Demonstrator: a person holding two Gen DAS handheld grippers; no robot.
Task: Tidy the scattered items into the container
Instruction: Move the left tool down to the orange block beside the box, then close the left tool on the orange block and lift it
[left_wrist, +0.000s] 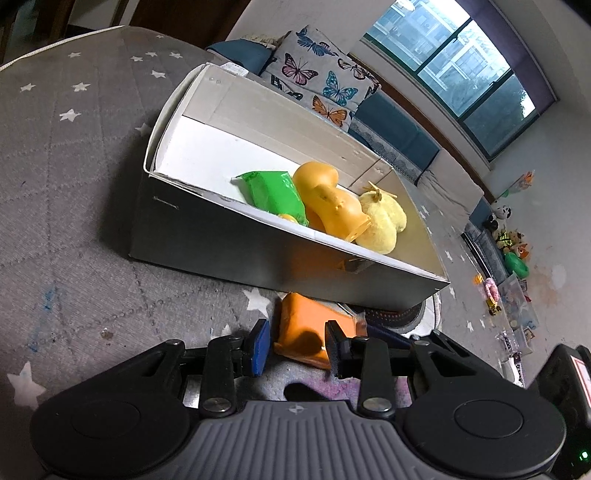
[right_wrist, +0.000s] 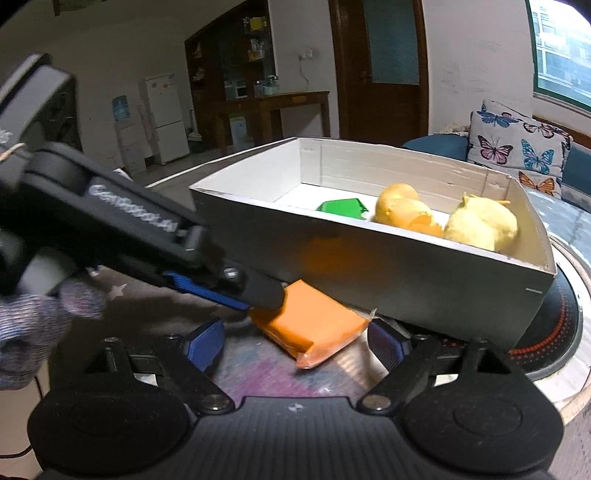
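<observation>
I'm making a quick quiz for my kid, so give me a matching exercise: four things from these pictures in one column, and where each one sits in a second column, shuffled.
Things:
1. green packet
2. orange packet
3. butterfly cushion
4. yellow plush toy

Places:
A. on the star-patterned cloth outside the box, beside its near wall
B. on the sofa behind the box
C. in the box, at the end with the most bare floor
D. in the box, at the other end of the row

Pairs: 1-C, 2-A, 3-B, 4-D
</observation>
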